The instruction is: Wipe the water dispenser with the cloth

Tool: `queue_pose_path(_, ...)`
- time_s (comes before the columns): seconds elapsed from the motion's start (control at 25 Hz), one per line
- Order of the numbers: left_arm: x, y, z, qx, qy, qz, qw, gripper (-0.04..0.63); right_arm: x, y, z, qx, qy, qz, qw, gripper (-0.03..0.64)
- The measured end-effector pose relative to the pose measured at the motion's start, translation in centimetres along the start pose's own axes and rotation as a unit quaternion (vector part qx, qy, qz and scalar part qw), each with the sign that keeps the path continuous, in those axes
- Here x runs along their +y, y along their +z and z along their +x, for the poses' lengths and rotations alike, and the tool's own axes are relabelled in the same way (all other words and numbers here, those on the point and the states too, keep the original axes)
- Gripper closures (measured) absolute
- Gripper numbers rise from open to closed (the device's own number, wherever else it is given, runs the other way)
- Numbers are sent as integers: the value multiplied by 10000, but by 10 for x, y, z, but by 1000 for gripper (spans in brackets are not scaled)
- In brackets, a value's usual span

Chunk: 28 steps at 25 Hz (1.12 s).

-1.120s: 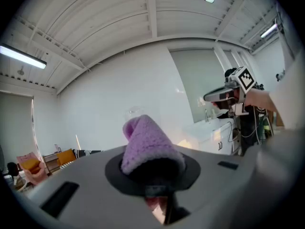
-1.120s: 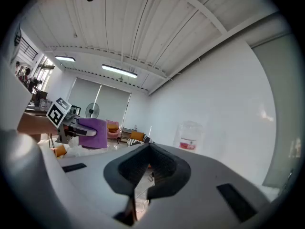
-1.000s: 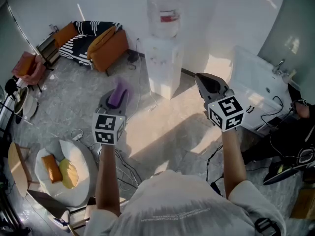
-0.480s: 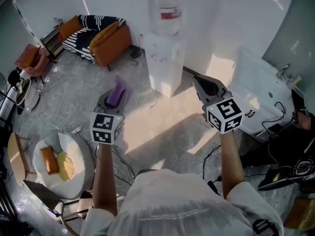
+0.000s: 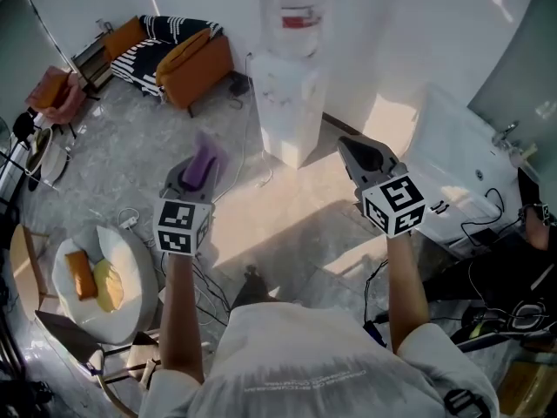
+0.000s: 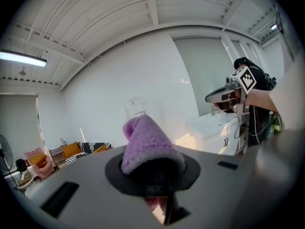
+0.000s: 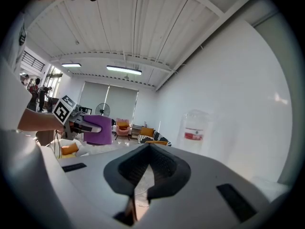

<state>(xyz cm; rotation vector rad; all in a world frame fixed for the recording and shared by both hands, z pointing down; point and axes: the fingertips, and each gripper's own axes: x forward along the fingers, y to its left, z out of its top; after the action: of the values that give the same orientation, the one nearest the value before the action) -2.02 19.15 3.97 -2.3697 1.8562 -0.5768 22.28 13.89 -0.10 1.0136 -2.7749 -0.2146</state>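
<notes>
The white water dispenser (image 5: 291,111), with a clear bottle (image 5: 296,11) on top, stands against the back wall, ahead of both grippers. My left gripper (image 5: 198,169) is shut on a purple cloth (image 5: 203,165), held in the air well short of the dispenser. In the left gripper view the cloth (image 6: 145,140) bulges up between the jaws and the bottle (image 6: 135,109) shows behind it. My right gripper (image 5: 362,153) is shut and holds nothing; in its own view the dispenser (image 7: 194,128) stands at the right and the cloth (image 7: 98,130) at the left.
An orange sofa (image 5: 193,72) with a striped cushion stands at the back left. A white sink cabinet (image 5: 461,177) is at the right. A white round chair (image 5: 126,264) with orange and yellow cushions sits at the lower left. Cables (image 5: 252,181) trail over the floor.
The whole scene has shifted slightly as the person steps; a foot now shows below the arms. Both grippers keep their pose and the cloth stays held.
</notes>
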Motion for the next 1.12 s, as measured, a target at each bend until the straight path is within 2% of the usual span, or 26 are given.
queue_pose_path(0.28,33,-21,46,147,-86,-118,9998,531,-16,-9,53,42,89,136,9999,603)
queue_pose_path(0.56,94,-19,110,93,-239,27,9997,531,-41,7,129,71,-148,69,9998,603)
queue_pose_path(0.76,134,-15,158,44,-404,121,9991,531,-69,17,181,194,-606,53,9980,603)
queue_pose_path(1.12,183,-28,225,113,-736,74,9972,531,-90,11,258,357,-816,181,9959,603)
